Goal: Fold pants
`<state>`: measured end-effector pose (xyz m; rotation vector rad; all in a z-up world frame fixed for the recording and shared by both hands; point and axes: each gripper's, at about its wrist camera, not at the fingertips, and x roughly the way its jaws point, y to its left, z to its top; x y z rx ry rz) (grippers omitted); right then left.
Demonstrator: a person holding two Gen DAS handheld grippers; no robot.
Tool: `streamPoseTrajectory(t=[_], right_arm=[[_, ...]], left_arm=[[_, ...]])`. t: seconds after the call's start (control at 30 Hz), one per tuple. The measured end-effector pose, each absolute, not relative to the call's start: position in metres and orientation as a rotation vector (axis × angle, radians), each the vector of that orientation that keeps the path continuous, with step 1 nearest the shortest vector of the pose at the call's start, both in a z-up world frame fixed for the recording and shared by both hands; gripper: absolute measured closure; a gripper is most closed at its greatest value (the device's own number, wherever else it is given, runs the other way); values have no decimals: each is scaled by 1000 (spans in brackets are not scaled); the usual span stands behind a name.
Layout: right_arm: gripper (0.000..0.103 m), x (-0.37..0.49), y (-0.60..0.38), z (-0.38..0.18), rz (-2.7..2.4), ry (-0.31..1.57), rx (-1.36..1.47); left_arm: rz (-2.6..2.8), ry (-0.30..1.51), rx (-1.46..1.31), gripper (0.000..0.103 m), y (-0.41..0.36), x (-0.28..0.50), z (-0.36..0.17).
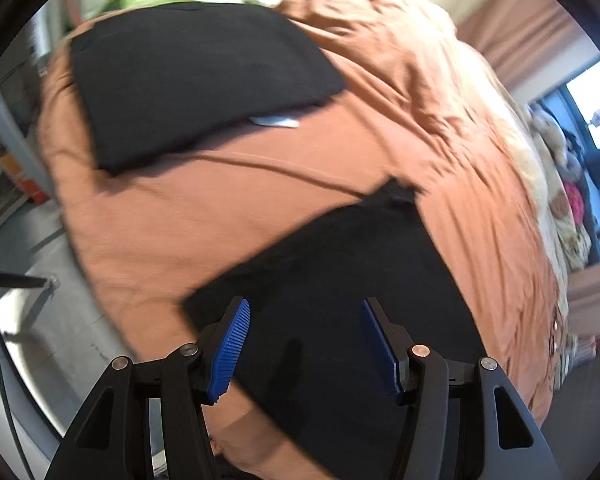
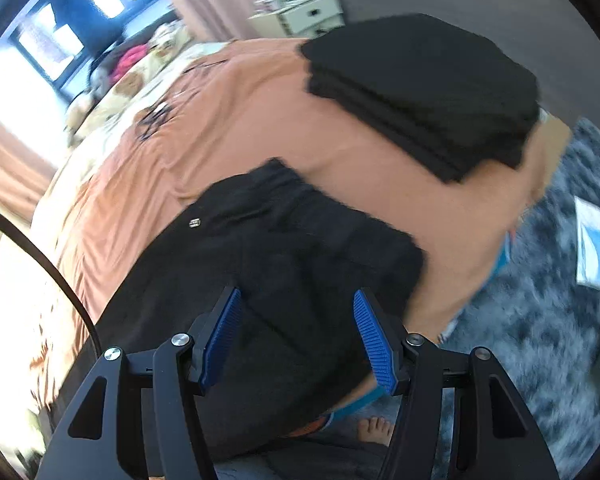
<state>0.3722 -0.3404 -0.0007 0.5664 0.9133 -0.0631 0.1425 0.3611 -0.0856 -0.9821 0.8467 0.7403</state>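
Pants, black and lying flat on the orange bedspread, are sitting directly under both grippers at the near edge of the bed, spread wide enough that each wrist view is seeing dark cloth between its blue pads. The left gripper is hanging over the cloth with its jaws released and nothing pinched; the right gripper is doing the same, its jaws parted above the fabric near a small metal button. Judging from this, the pants are lying where they are because a fold is being laid down or is about to be taken up, and the open jaws are leaving the cloth to settle by its own weight. Farther up the bed a stack of folded black garments is resting well apart from the pants, probably kept there so finished pieces are not crowding the working patch. A white label is peeking out from under that stack. Around the bed, a pale nightstand, a grey shaggy rug and a bare foot are showing. Nothing is lying on the pants; the overhanging bed edge is the only likely nuisance, since cloth could be slipping toward the floor.
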Motion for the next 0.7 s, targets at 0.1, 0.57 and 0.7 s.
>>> streamPoseTrajectory(t=[0.1, 0.57, 0.7], right_arm=[[46, 384, -320, 0, 8, 917, 495], [46, 455, -238, -9, 185, 985, 241], [46, 468, -212, -13, 223, 995, 182]], left_arm=[[696, 863, -961, 43, 348, 171, -82], [520, 964, -860, 43, 279, 293, -78], [500, 1001, -847, 43, 265, 315, -85]])
